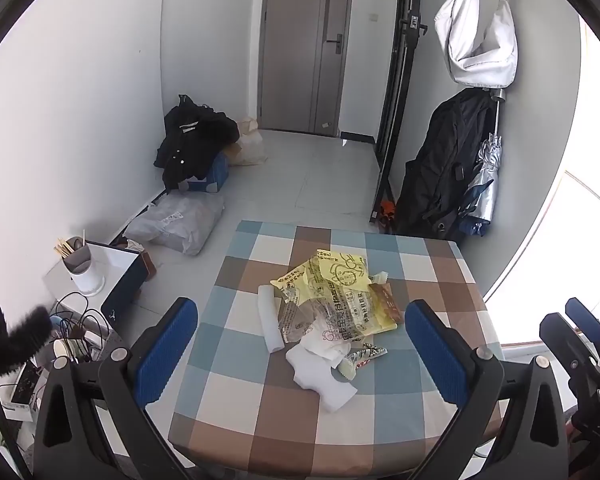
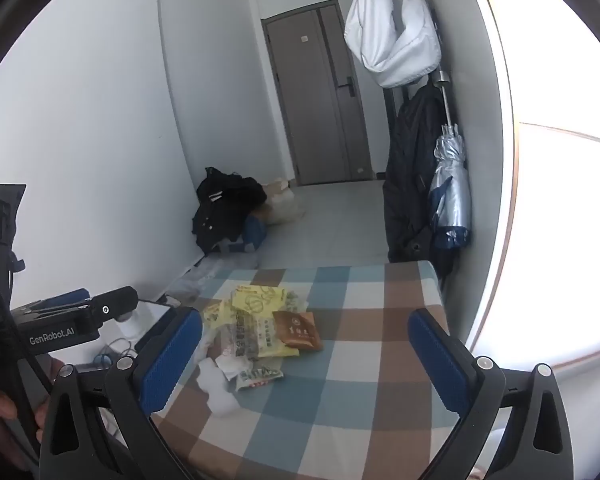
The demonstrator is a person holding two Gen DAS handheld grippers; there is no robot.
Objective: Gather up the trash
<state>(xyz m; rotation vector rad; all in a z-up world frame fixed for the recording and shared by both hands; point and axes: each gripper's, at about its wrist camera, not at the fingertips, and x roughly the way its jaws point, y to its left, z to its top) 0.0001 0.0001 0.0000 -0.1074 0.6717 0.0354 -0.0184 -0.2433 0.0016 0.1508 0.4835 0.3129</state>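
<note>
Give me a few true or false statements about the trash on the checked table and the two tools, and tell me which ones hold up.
1. The trash lies in one pile on the checked table. True.
2. The left tool is clamped on the yellow wrapper. False: its jaws stand wide open above the table, holding nothing.
3. A brown packet lies at the right edge of the pile. True.
4. The right tool is shut. False: it is open, with nothing between its fingers.
5. The white foam roll lies on the floor. False: it lies on the table, on the left side of the pile.
</note>
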